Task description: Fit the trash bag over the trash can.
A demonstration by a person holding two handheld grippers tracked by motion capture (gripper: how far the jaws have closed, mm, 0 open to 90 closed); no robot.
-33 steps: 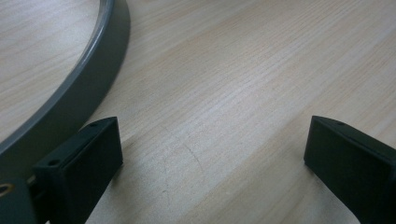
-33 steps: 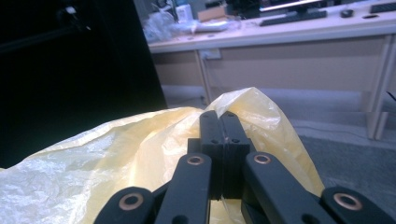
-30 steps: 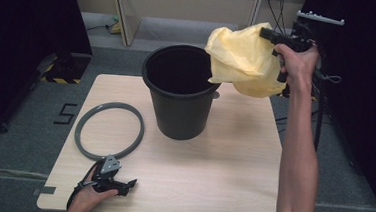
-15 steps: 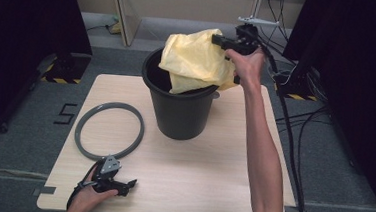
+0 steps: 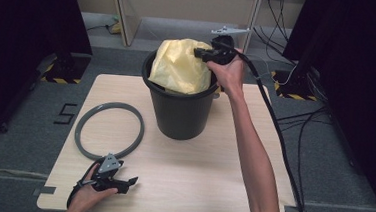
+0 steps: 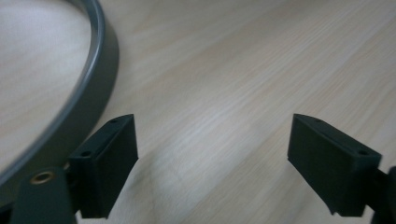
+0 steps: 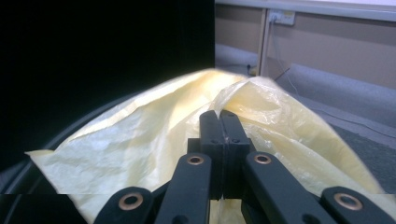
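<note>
Yellow plastic bag (image 5: 181, 68): we hold it pinched in the right gripper (image 5: 203, 52), fingers clamped on its upper edge, its bulk sunk into the black bucket (image 5: 180, 110) at mid tabletop (image 5: 196, 177). Left gripper (image 5: 120, 182): fingers apart, just been closing, nothing between, beside the grey ring (image 5: 109, 130).

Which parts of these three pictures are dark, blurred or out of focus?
High view: evenly lit, sharp; black curtains on both sides, and the bucket interior is dark. Left gripper view: the grey ring and the table far end are soft, with a faint shadow between the open jaws. Right gripper view: the left half is black, while the yellow bag is bright and slightly soft.
</note>
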